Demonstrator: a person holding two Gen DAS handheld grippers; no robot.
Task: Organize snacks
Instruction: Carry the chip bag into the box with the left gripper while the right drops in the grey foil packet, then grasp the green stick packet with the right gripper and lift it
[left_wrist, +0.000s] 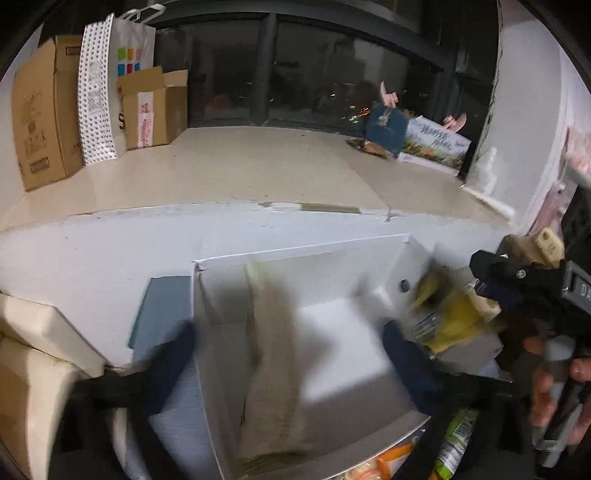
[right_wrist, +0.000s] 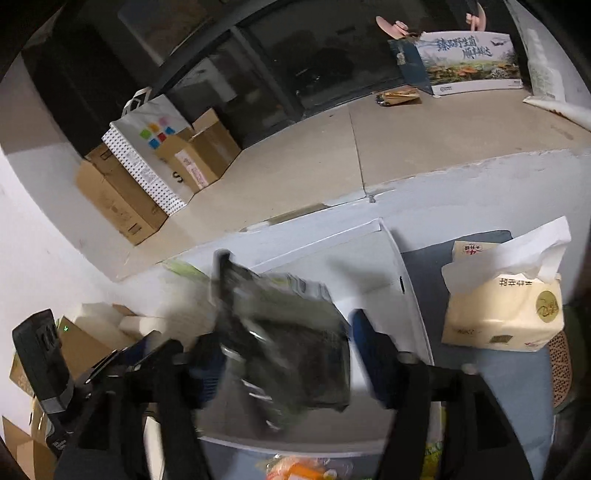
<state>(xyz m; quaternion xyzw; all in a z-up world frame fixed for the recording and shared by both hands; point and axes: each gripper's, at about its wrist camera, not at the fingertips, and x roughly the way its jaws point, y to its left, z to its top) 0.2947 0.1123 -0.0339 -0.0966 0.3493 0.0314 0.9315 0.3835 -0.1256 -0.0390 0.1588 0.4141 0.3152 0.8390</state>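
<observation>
Left wrist view: our left gripper (left_wrist: 288, 350) hangs with its jaws spread wide over the white box (left_wrist: 369, 321); a blurred tan packet (left_wrist: 273, 362) lies between the fingers, long axis running straight ahead, touching neither that we can see. To its right, the right gripper (left_wrist: 487, 291) carries a yellow-and-dark snack bag (left_wrist: 447, 314). Right wrist view: the dark snack bag (right_wrist: 291, 347) sits between the jaws, which look fairly wide; we cannot tell whether they pinch it. The box (right_wrist: 391, 266) lies directly ahead, so we judge the right hand nearer to a drop.

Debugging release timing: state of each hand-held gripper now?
Left hand-held gripper: open, beige packet loose between fingers.
Right hand-held gripper: dark packet between fingers; grip cannot be told.
</observation>
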